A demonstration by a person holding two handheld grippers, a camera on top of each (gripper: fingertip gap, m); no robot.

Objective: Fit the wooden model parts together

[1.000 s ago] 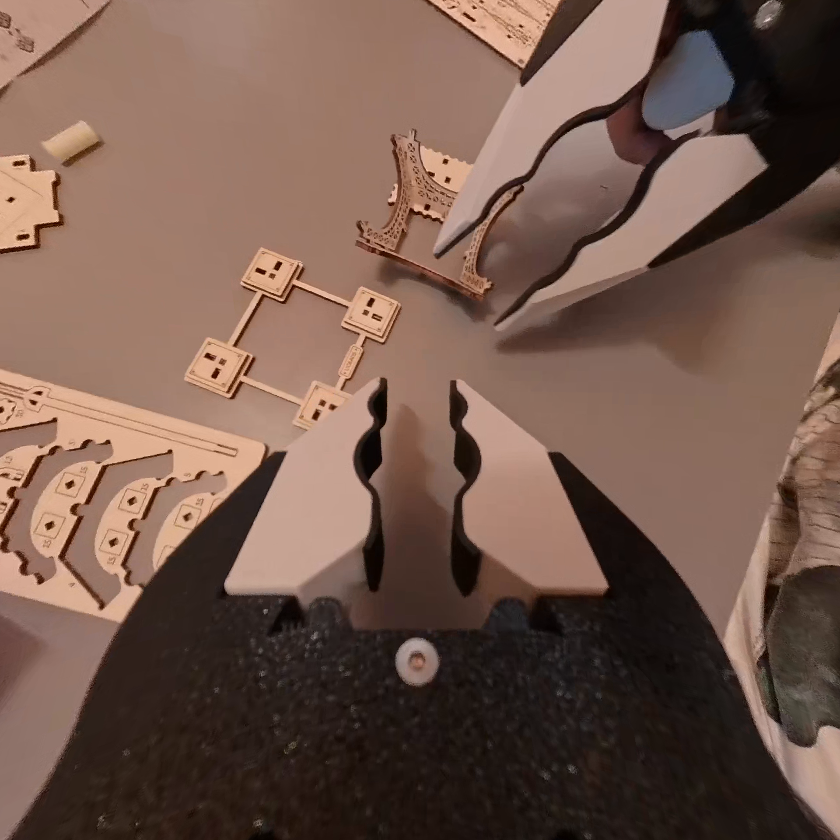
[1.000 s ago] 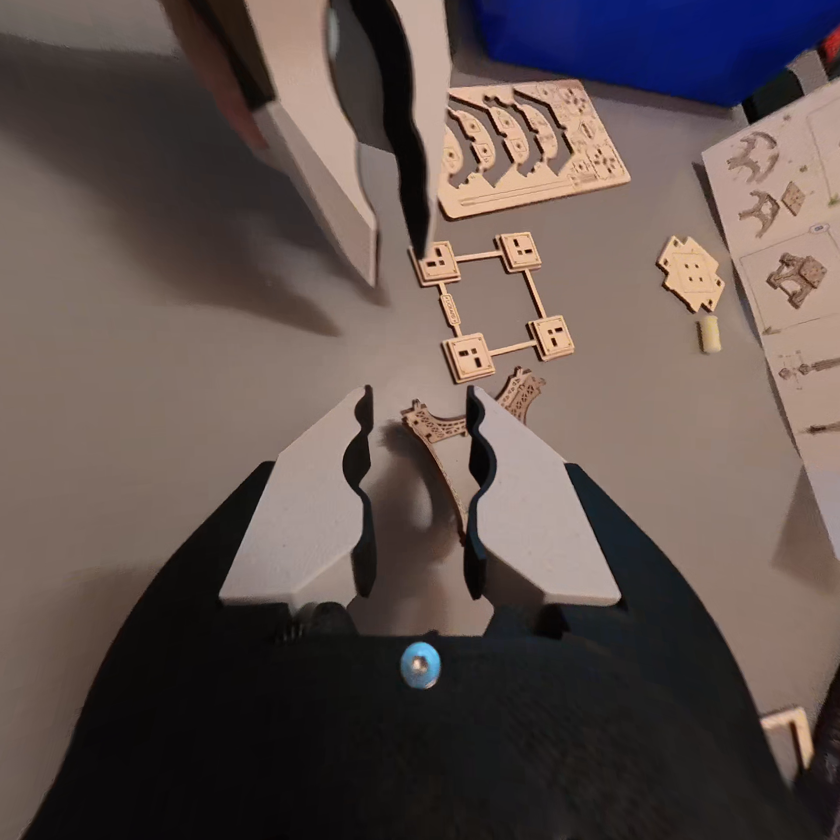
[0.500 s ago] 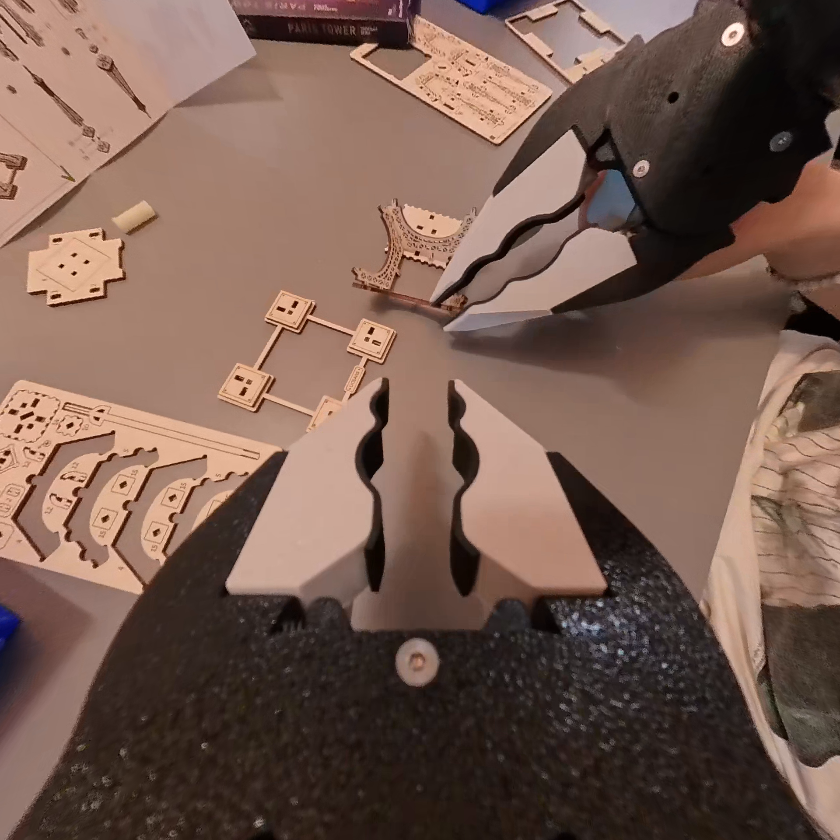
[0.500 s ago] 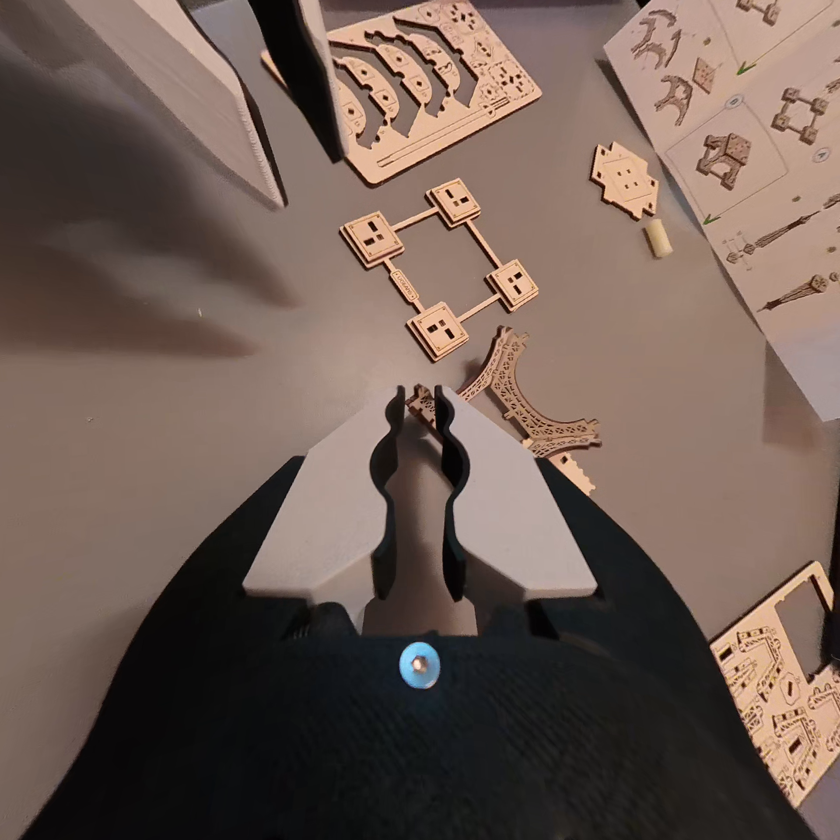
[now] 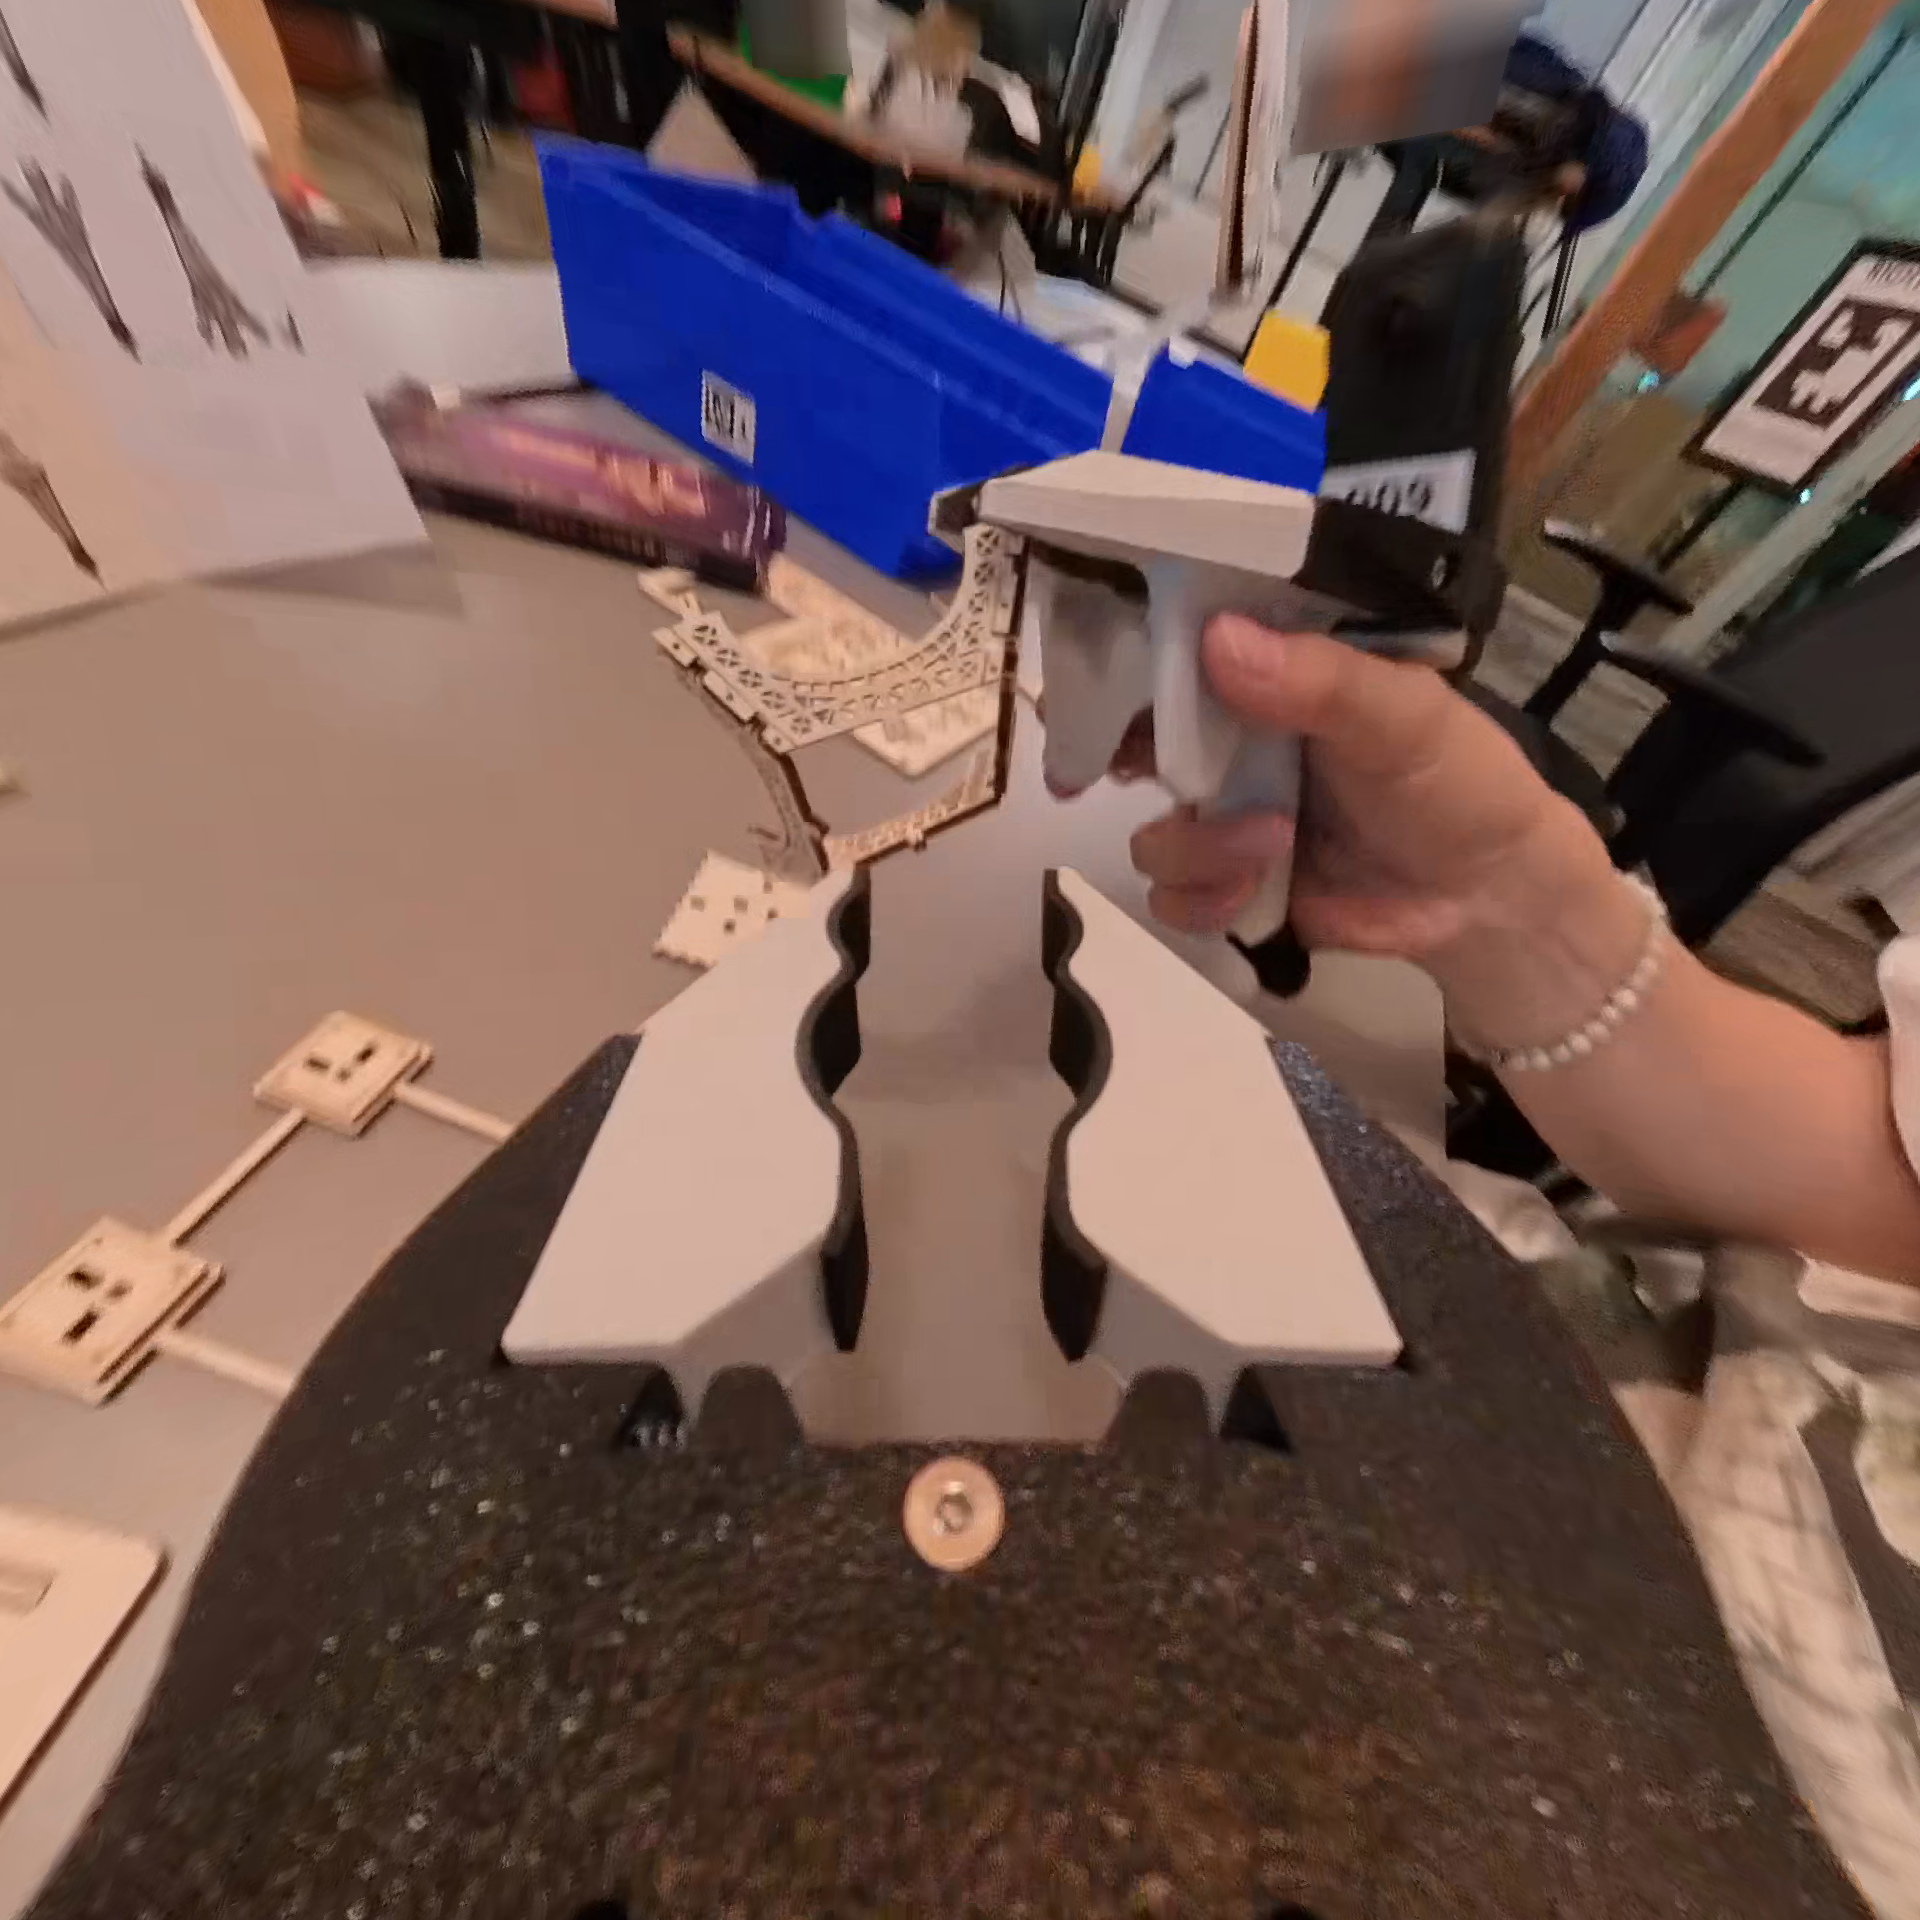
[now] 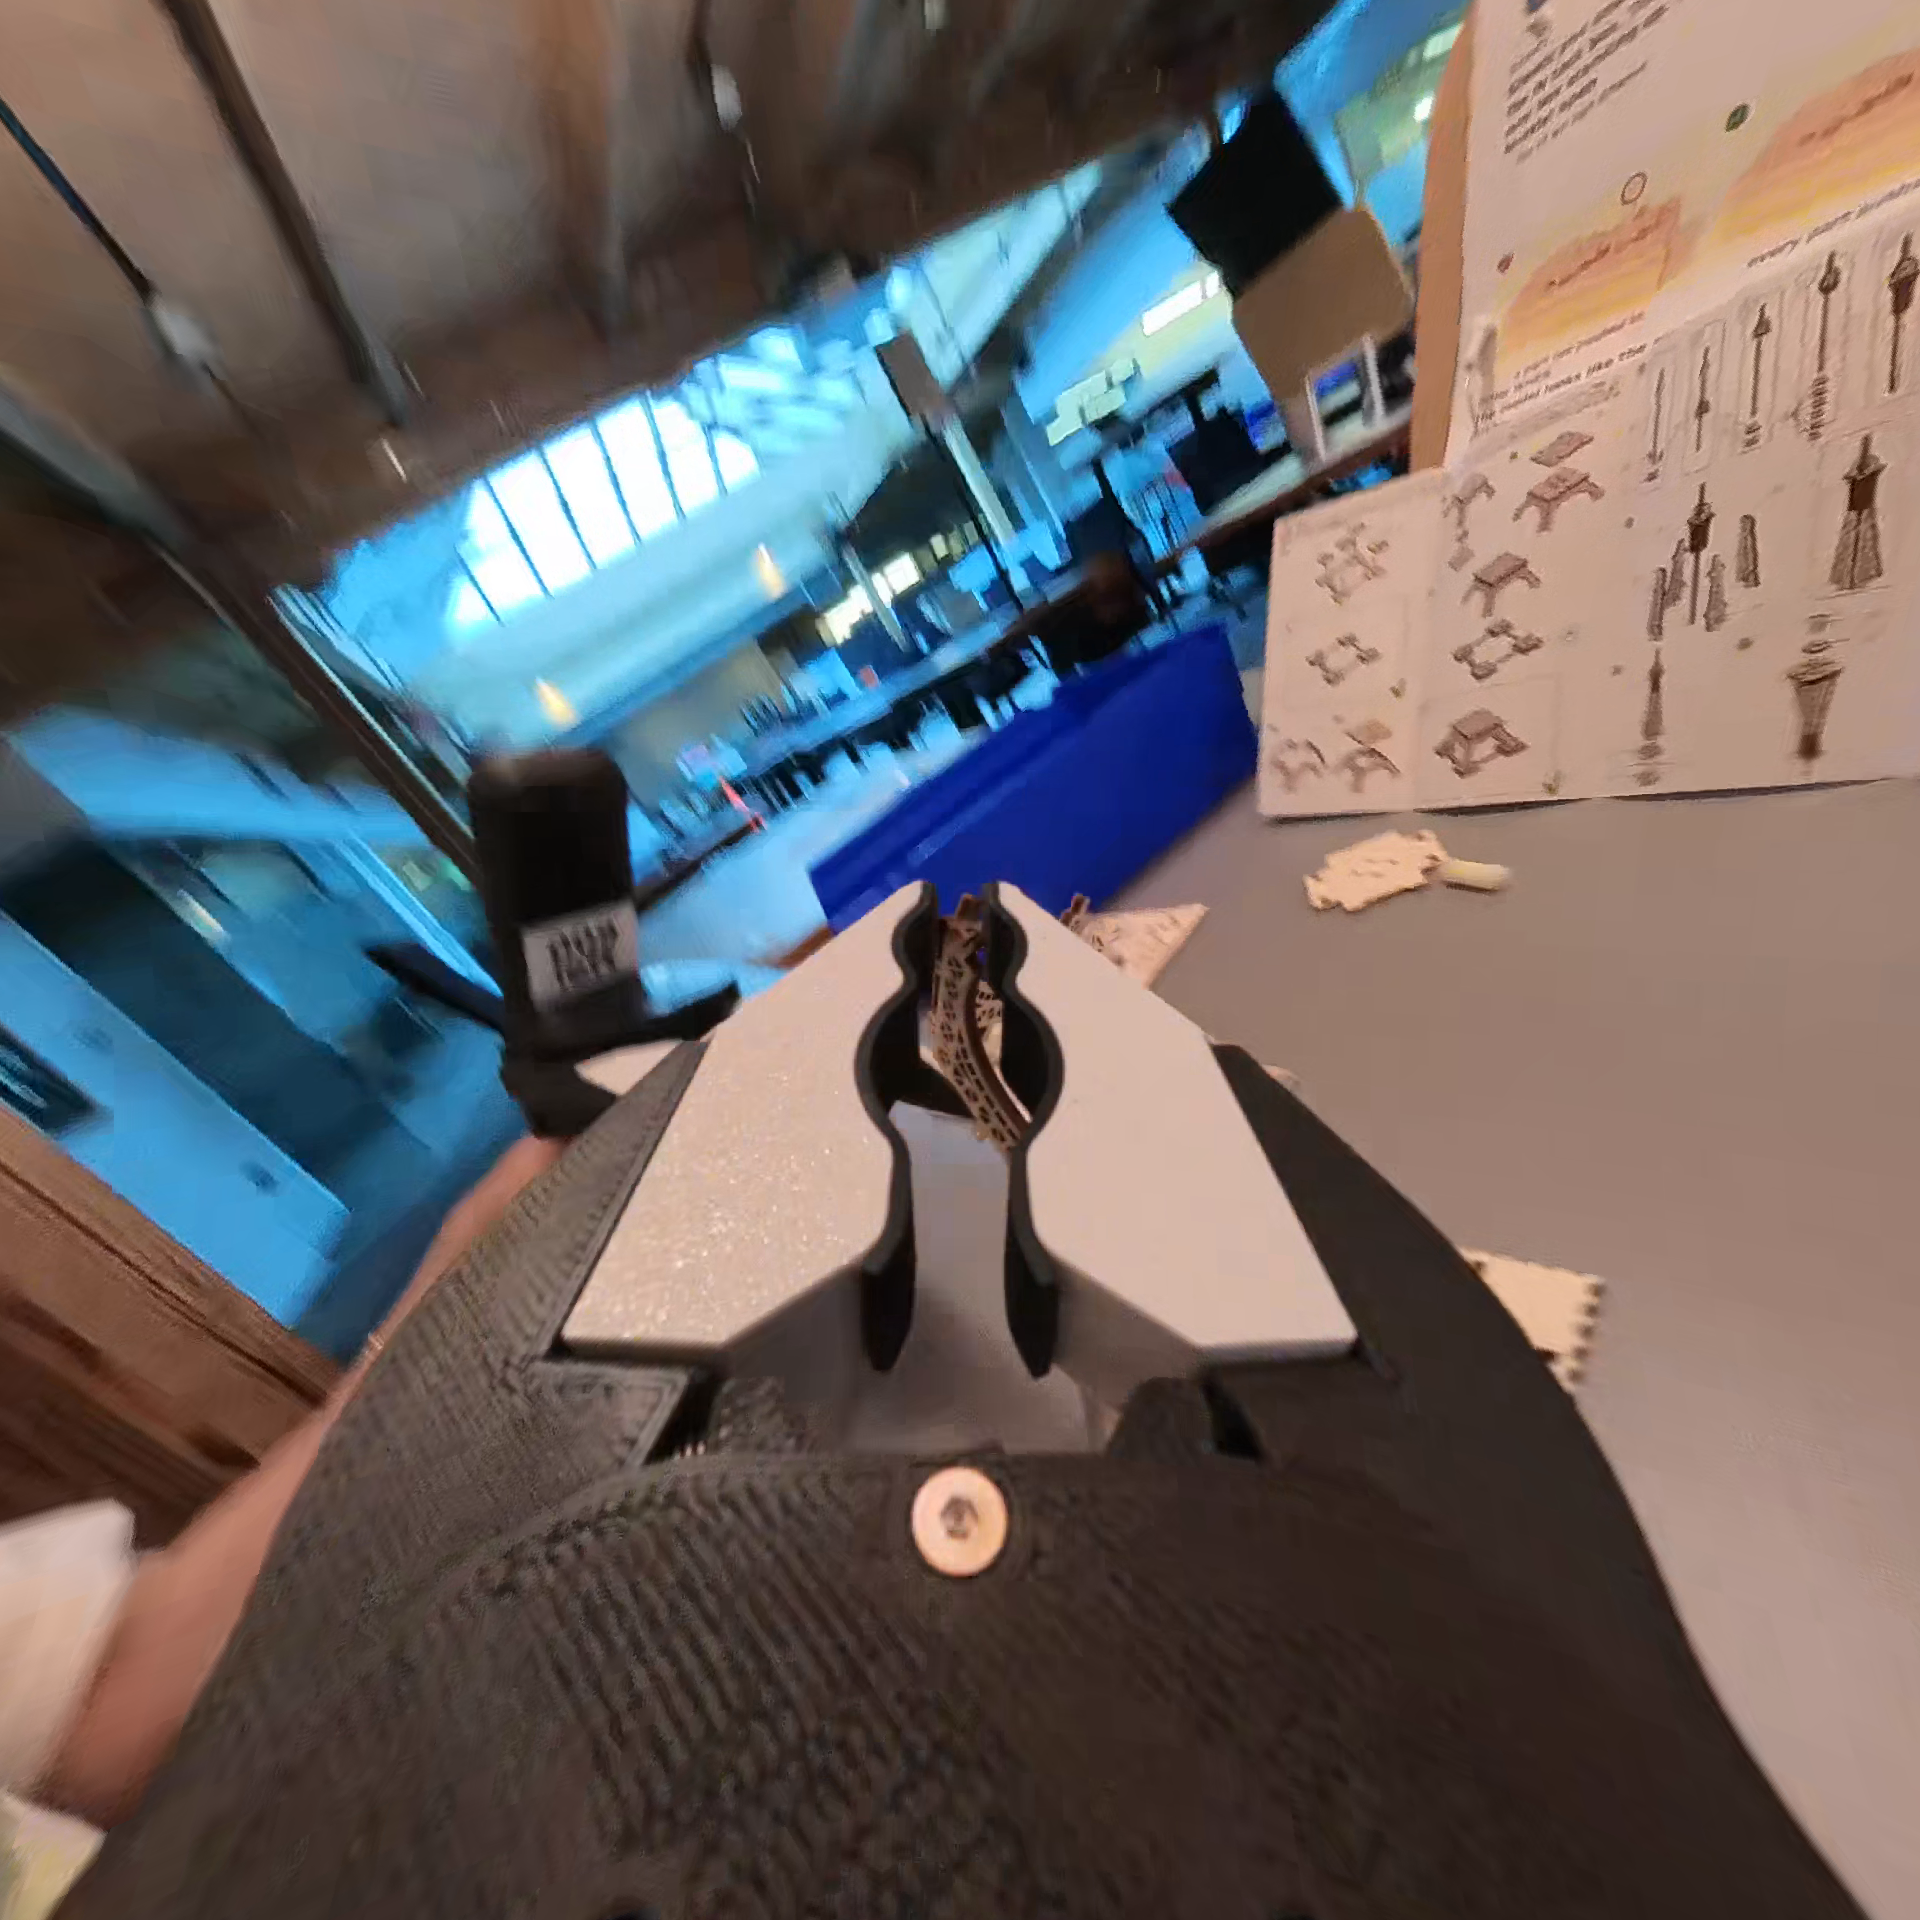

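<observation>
My right gripper (image 6: 958, 906) is shut on a wooden lattice arch assembly (image 6: 966, 1023), whose thin edge shows between the fingers. In the left wrist view the same right gripper (image 5: 971, 514) holds the arch assembly (image 5: 831, 696) in the air above the grey table, with a hand around its handle. My left gripper (image 5: 951, 883) is open and empty, just below and in front of the hanging arches. A wooden square frame with four corner pads (image 5: 343, 1060) lies flat on the table to the left of my left gripper.
A blue bin (image 5: 831, 343) and a purple box (image 5: 592, 488) stand at the table's far side, with wooden part sheets (image 5: 914, 727) in front. An instruction sheet (image 6: 1558, 623) stands upright at the right, with a cross-shaped wooden plate (image 6: 1371, 873) and a small cream cylinder (image 6: 1475, 878) before it. About 6 cm separates my left fingertips from my right.
The right gripper closed on the arch assembly and lifted it off the table. Both grippers tilted up from looking down at the table to looking across it.
</observation>
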